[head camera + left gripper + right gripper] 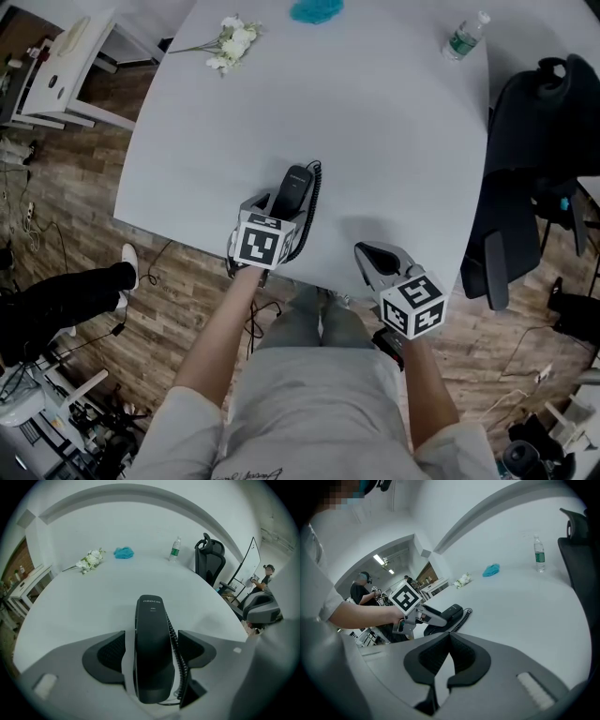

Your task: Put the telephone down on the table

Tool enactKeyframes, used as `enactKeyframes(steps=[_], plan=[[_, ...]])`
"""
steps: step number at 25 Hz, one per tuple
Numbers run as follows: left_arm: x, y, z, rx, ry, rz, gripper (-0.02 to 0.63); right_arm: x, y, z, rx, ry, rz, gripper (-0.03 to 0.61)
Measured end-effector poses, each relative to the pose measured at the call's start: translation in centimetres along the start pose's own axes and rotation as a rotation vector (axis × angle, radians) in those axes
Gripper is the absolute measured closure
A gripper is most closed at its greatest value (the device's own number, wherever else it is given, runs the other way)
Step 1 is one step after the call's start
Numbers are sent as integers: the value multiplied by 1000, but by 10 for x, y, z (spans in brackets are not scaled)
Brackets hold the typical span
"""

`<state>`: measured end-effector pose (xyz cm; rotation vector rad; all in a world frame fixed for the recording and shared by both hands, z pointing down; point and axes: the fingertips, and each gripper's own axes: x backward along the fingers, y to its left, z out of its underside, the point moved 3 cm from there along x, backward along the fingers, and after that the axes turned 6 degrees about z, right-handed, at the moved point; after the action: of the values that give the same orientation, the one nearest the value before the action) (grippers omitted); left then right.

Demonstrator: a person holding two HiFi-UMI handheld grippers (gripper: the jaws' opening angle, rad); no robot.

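From the head view, a pale grey counter fills the middle of a room with a wood-plank floor. A black office chair stands at its right edge and a white side table stands off to the left. At the far end lie a sprig of white flowers, a blue crumpled thing and a water bottle, all well apart from the near edge. There the black telephone lies on the counter with its coiled cord alongside.

In the left gripper view, the left hand-held gripper has its jaws spread to either side of the telephone, and a sliver of counter shows by the left jaw. A whiteboard stands behind the chair.

In the right gripper view, the right hand-held gripper has its jaws pressed together on nothing, above the counter's near part and just beside the telephone. A bare forearm reaches in from the left.
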<state>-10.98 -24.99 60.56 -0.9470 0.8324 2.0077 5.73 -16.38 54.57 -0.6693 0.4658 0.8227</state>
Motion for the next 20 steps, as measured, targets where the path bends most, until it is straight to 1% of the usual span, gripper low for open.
enactKeyframes(steps=[6,10,12,15,20], plan=[[16,1,-4,2,-31,-19,256,7,6,-1,19,-11,-1,572],[26,-4,-1,1,-42,-23,292,13,10,-2,18,-22,-9,572],[33,-6,0,0,-49,-31,328,16,13,-3,25,-29,-11,572],[43,-10,3,9,-64,-36,362,22,15,-5,36,-39,-10,572],[62,-20,9,7,-90,-47,471,32,21,-8,44,-54,-11,572]])
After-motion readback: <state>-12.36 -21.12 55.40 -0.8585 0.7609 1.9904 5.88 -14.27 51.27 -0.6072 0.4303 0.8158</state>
